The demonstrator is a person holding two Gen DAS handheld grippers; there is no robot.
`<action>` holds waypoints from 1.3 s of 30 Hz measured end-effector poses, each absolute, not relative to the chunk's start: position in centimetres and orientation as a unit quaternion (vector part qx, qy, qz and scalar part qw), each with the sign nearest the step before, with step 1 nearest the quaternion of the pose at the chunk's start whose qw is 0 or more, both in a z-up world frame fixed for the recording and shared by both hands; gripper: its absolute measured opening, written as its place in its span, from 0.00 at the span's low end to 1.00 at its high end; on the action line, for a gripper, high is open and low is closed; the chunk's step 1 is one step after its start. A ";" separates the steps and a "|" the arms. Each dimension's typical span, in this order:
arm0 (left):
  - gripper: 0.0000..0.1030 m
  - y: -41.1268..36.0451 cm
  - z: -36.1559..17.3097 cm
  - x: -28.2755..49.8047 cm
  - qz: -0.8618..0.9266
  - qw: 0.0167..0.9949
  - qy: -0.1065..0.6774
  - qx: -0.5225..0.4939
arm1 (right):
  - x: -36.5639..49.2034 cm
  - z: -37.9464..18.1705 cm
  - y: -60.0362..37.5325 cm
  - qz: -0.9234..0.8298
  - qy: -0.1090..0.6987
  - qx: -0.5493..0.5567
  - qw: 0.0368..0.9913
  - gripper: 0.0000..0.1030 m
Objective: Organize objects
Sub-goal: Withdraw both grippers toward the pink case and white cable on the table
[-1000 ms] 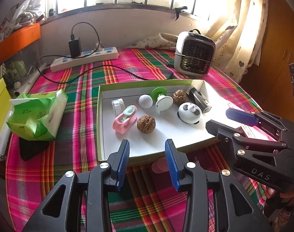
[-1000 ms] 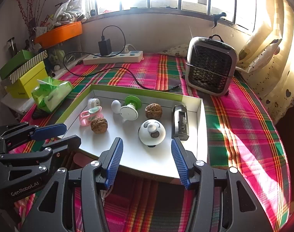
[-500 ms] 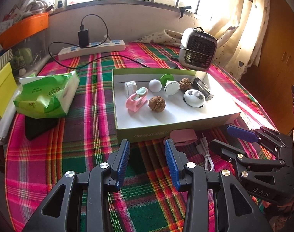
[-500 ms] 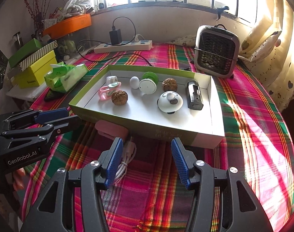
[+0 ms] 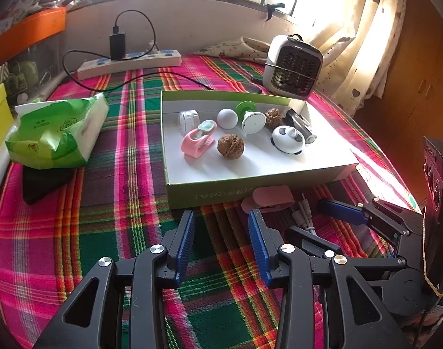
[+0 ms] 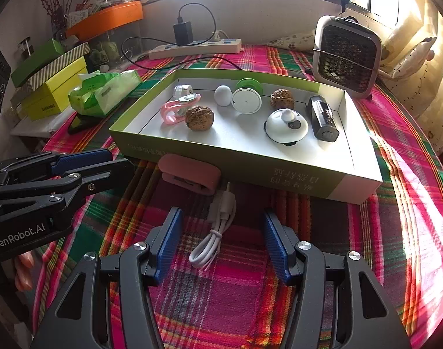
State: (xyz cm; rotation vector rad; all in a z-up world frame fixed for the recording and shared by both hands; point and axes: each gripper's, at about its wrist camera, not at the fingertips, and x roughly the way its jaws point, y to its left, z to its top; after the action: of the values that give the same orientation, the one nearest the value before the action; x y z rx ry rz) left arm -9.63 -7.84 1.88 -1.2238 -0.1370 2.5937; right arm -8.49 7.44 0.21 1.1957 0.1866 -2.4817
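A shallow green box (image 5: 250,195) with a white inside holds two walnuts (image 5: 230,146), a pink clip (image 5: 198,142), a white ball (image 5: 227,118), a panda-faced round thing (image 5: 288,142) and several other small items. A pink case (image 6: 189,174) lies against the box's near wall. A coiled white cable (image 6: 215,232) lies just in front of it on the plaid cloth. My right gripper (image 6: 221,218) hangs over the cable, its jaws opening, pads clear of the cable on both sides. To the left, my left gripper (image 5: 220,218) stands open over bare cloth.
A green tissue pack (image 5: 55,133) lies left of the box on a black item (image 5: 44,180). A small white heater (image 5: 294,67) stands behind the box at the right, a power strip (image 5: 128,62) under the window. Yellow and green boxes (image 6: 52,93) are stacked at far left.
Both grippers have drawn back from over the box to the cloth in front of it. The pink case and the cable came into view. The right jaws stand slightly wider.
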 end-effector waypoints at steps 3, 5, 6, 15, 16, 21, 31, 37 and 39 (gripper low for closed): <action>0.35 -7.2 1.8 -9.8 0.893 0.147 -0.043 -0.424 | -8.6 0.1 7.6 -0.885 0.081 0.426 0.173 0.54; 0.35 -6.7 1.9 -10.0 0.892 0.156 -0.038 -0.423 | -8.5 0.2 7.9 -0.885 0.084 0.425 0.171 0.54; 0.35 -6.4 1.9 -10.1 0.892 0.159 -0.036 -0.422 | -8.6 0.2 8.1 -0.885 0.082 0.426 0.169 0.54; 0.35 -4.6 1.8 -10.7 0.885 0.190 -0.025 -0.424 | -8.1 0.4 8.8 -0.887 0.095 0.423 0.159 0.28; 0.35 -4.5 1.8 -10.7 0.884 0.194 -0.025 -0.424 | -8.1 0.4 9.0 -0.887 0.096 0.423 0.159 0.25; 0.35 -3.9 1.9 -10.5 0.882 0.207 -0.025 -0.422 | -8.0 0.5 9.8 -0.888 0.099 0.424 0.152 0.14; 0.35 -3.1 1.8 -9.1 0.874 0.231 -0.027 -0.427 | -7.6 0.6 11.2 -0.889 0.103 0.424 0.139 0.14; 0.35 -2.3 1.7 -8.4 0.868 0.247 -0.025 -0.430 | -7.6 0.6 12.9 -0.891 0.093 0.429 0.119 0.14; 0.35 -2.3 1.9 -8.3 0.868 0.250 -0.022 -0.429 | -7.6 0.7 13.0 -0.891 0.090 0.429 0.120 0.14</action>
State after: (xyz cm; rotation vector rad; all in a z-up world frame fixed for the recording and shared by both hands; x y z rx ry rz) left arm -8.25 -2.28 1.87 -1.1688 -0.0588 2.3620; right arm -7.59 13.05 0.69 1.2533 0.2642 -2.6033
